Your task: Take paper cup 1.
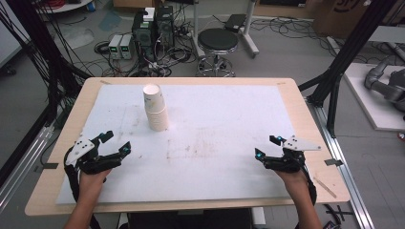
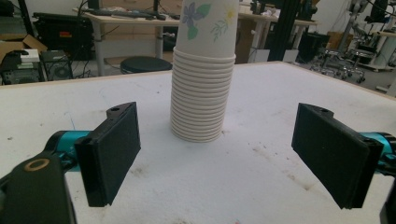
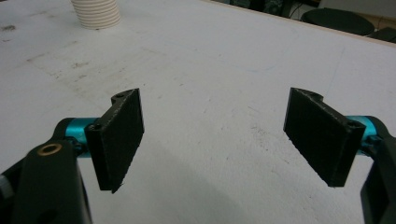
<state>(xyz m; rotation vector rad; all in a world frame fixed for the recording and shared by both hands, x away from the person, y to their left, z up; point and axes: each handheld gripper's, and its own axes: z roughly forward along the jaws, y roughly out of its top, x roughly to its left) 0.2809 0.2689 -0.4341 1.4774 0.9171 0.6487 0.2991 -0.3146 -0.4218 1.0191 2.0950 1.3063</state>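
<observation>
Here, a stack of paper cups [image 1: 155, 109] stands upside down on the white foam sheet [image 1: 229, 143] that covers the counter [image 1: 305, 119], toward the far left part of the sheet. The top cup carries a flower print, seen in the left gripper view [image 2: 201, 70]; below it the rolled rims sit tight one on another.

Left gripper [image 1: 116, 143]: resting low near the front-left of the sheet, fingers [image 2: 112, 151] spread wide, nothing between them. It points toward the stack, which stands ahead of it and apart from it.

Right gripper [image 1: 267, 147]: near the front-right of the sheet, fingers [image 3: 120, 137] spread wide and empty. The stack shows at the far upper left of its view [image 3: 95, 13], well apart.

Step in hand, as I judge it: the start of an approach. Neither gripper touches the cups. The left one is the nearer and is already lined up.

Next move likely calls for: the left gripper going forward to the stack, fingers kept wide until they straddle it. If a single cup is to come off, the grip should land on the top cup alone, above the next rim, while the right gripper steadies the lower cups. Thin paper walls will likely dent under a hard pinch.
</observation>
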